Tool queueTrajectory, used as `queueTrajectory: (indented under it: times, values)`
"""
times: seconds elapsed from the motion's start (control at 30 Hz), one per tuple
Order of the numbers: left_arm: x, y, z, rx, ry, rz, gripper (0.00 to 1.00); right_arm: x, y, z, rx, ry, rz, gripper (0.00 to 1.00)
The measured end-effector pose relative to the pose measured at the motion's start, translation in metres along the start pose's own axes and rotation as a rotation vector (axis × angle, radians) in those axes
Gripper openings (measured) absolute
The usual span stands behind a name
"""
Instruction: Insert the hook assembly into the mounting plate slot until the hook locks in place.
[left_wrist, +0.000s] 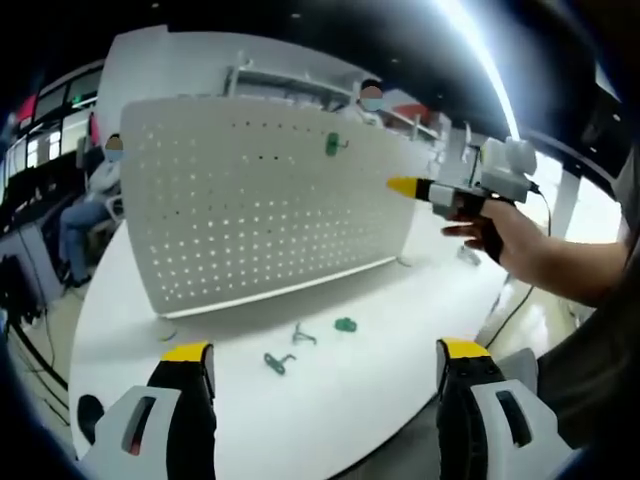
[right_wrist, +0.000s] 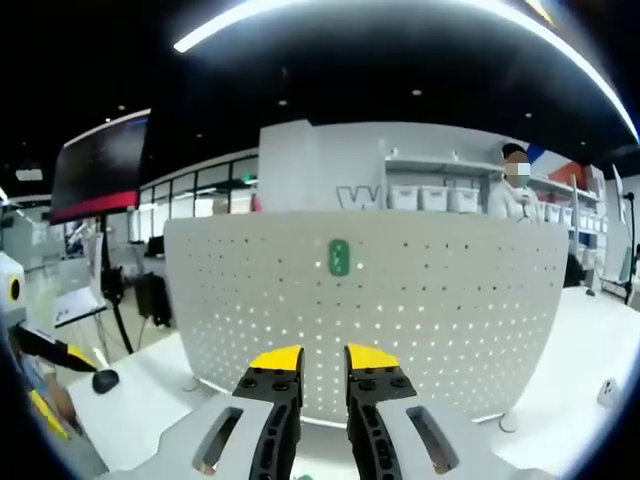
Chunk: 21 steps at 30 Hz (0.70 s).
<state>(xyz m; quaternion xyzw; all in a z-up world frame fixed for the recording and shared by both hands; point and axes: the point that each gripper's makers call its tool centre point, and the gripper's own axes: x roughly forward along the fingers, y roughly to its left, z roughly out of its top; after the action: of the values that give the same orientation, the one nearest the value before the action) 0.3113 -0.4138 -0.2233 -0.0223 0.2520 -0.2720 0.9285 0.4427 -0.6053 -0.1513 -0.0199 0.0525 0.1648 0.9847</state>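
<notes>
A: What does the left gripper view give you?

B: The left gripper hangs low over the white table, its yellow-tipped jaws wide apart with nothing between them. Beyond them stands the white pegboard, upright on the table, with one green hook already seated near its upper right.

A: And the loose parts?

B: Three green hooks lie on the table in front of the board, close together, between the two jaws as seen from here. None is touched.

A: The other hand?

B: The right gripper comes in from the right, held by a person's hand, its yellow tip just off the board's right edge.

A: From the right gripper view?

B: The right gripper faces the pegboard head-on. Its jaws stand nearly together, a narrow gap left, holding nothing. The mounted hook sits straight above them, high on the board.
</notes>
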Motion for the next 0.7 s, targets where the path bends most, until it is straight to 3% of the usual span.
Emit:
queueTrajectory:
  times: [0.27, 0.7]
  values:
    - [-0.002, 0.0, -0.004, -0.001, 0.007, 0.004, 0.93, -0.03, 0.028, -0.032, -0.043, 0.08, 0.105, 0.16]
    - [-0.005, 0.001, -0.023, -0.011, 0.047, 0.015, 0.92, -0.069, 0.032, -0.079, -0.041, 0.186, 0.128, 0.19]
